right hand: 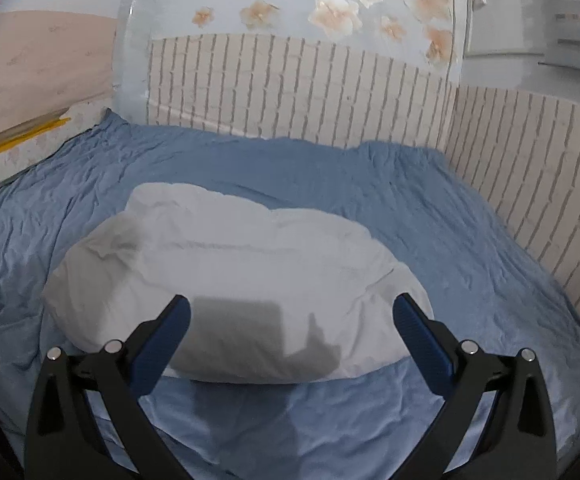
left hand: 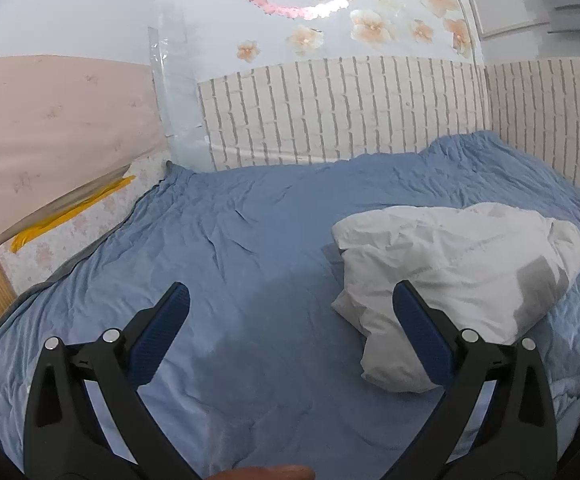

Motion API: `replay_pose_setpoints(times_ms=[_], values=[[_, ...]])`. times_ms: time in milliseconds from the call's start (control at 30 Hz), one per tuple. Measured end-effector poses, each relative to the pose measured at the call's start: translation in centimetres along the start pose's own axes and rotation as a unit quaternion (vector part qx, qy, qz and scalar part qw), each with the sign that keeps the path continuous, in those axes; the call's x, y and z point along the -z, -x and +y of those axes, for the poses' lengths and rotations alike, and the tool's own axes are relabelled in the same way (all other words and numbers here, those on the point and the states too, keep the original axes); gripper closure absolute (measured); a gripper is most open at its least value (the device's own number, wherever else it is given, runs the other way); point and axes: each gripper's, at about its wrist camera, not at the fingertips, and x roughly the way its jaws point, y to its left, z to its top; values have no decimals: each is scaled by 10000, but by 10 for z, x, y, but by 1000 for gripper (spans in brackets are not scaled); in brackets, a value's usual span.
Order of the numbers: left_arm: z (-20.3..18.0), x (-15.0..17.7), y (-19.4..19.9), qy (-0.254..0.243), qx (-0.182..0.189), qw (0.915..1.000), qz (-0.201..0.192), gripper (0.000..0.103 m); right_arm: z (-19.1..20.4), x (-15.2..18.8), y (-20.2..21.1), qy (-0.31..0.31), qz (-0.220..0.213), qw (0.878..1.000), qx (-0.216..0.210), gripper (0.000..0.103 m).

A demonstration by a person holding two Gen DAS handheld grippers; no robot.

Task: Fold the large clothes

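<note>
**Both claws spread above the bed, white garment lying loose**

A crumpled white fabric garment (left hand: 457,284) lies in a loose heap on a wrinkled blue bedsheet (left hand: 250,248) that covers the bed. In the left wrist view the heap sits to the right of centre, with the right finger of the left claw (left hand: 290,304) overlapping its near edge in the picture; whether the finger touches the cloth cannot be told. The left claw is released, its two black fingers with blue ribbed pads (left hand: 162,332) standing wide apart over bare sheet, gripping nothing. A fingertip of the person (left hand: 274,472) shows at the bottom edge of this view.

In the right wrist view the white garment (right hand: 234,280) fills the middle, directly ahead of the right claw (right hand: 290,316), which is also released, fingers wide, with nothing between them. A dark shadow falls across the near side of the garment and onto the blue bedsheet (right hand: 469,248) below it.

At the far side of the bed runs a cream brick-pattern wall panel (left hand: 329,108), continuing along the right. Above it the pale wall carries peach flower stickers (left hand: 369,26). At far left a yellow strip (left hand: 74,216) lies beside the sheet's edge.
</note>
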Motion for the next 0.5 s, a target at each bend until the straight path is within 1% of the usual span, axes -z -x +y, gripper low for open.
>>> replay_pose_setpoints(times_ms=[100,167,400,500], values=[[1,0,-1,-21,-28,10000,93,3,6,4,-2,176,27,9998,67,2],[4,0,-3,63,-8,9999,120,3,7,3,3,226,-124,9996,120,2],[14,2,-4,288,-85,9992,251,3,2,2,4,163,-103,9996,186,2],[15,3,-5,267,-139,9991,284,3,0,1,5,131,-116,9997,184,2]])
